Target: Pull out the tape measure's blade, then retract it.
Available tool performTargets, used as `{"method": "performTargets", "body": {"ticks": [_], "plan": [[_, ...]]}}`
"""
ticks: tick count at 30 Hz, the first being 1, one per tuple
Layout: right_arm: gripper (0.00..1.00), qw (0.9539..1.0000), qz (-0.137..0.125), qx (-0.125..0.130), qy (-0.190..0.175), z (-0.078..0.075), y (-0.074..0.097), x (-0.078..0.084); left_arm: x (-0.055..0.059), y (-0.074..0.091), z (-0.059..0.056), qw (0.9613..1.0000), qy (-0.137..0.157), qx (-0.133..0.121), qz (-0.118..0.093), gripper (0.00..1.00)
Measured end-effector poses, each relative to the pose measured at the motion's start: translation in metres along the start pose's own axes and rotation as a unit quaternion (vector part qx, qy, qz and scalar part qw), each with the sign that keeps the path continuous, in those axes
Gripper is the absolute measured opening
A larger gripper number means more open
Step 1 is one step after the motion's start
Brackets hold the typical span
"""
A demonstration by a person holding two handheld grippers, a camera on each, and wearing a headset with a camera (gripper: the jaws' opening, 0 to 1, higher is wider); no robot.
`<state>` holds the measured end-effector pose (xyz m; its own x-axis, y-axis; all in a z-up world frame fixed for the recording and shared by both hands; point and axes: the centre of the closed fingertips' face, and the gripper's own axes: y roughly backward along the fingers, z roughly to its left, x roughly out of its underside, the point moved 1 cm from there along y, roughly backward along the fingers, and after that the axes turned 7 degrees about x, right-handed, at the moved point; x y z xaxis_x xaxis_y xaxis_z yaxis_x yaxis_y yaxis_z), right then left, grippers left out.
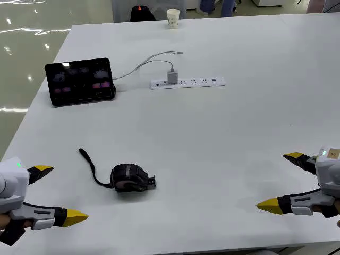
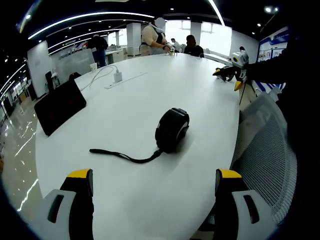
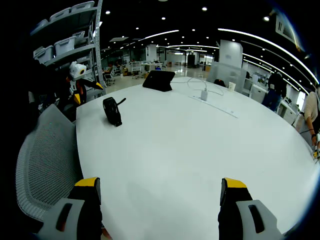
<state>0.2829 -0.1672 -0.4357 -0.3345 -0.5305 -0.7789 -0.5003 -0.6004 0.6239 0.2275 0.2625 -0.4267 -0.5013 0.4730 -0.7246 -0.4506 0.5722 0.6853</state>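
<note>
left claw near tape measure, nose rightward

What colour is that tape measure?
The tape measure is black, clearest in the left gripper view.

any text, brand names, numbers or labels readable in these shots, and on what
No text can be read in these views.
Tablet screen: coloured patches, too blurred to read.
Paper cup: a faint print, too small to read.
Tape measure: no legible label.
Power strip: no legible marking.
</note>
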Motion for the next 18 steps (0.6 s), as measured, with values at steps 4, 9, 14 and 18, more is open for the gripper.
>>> {"method": "performTargets", "body": {"ticks": [4, 9, 14, 18], "plan": [[0.99, 1.0000, 0.001, -0.006, 0.007, 0.001, -0.003, -0.002, -0.007, -0.005, 0.001, 0.9998, -0.010, 0.012, 0.007, 0.99], [0.99, 0.9998, 0.008, -0.012, 0.009, 0.003, -0.007, -0.004, -0.016, -0.013, 0.003, 0.9987, -0.038, 0.028, 0.019, 0.99], [0.99, 0.9998, 0.009, -0.015, 0.013, 0.002, -0.011, -0.007, -0.021, -0.021, 0.002, 0.9962, -0.064, 0.048, 0.036, 0.99], [0.99, 0.9996, 0.007, -0.023, 0.018, 0.005, -0.015, -0.012, -0.026, -0.027, 0.001, 0.9938, -0.079, 0.062, 0.047, 0.99]]}}
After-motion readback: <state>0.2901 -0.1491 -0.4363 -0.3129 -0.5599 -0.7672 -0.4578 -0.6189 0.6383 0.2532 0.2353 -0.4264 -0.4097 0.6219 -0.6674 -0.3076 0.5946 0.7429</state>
